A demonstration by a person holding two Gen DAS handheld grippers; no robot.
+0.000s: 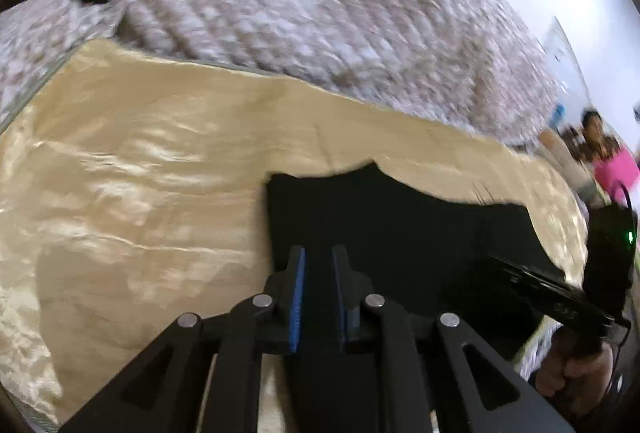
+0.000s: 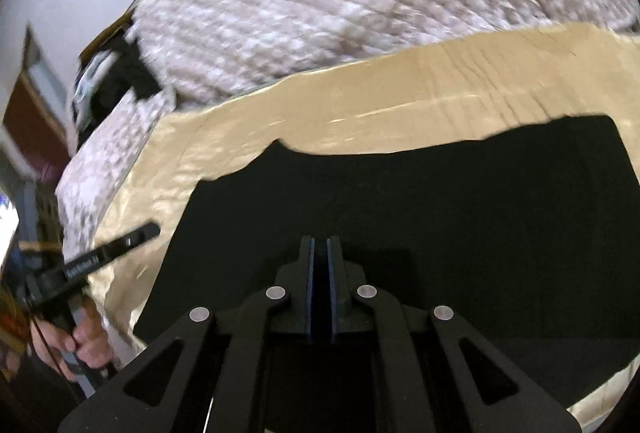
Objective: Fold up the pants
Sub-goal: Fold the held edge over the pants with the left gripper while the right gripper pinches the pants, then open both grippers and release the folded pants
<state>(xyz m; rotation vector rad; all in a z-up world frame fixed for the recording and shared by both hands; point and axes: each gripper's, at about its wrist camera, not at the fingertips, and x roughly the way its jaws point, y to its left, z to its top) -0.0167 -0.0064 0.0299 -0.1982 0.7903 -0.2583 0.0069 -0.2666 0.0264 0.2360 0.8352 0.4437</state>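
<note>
on shiny cream sheet [image 2: 400,105]: matte black pants [image 2: 400,201] (flat, rectangular).

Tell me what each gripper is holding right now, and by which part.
Both are closed on the black pants. The left gripper grips them near their left edge. The right gripper grips further in; the exact part is too dark to tell.

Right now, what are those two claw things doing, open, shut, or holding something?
Left gripper: nearly shut, apparently pinching the black pants.
Right gripper: shut, apparently on the same pants; black on black hides the exact grip.
</note>
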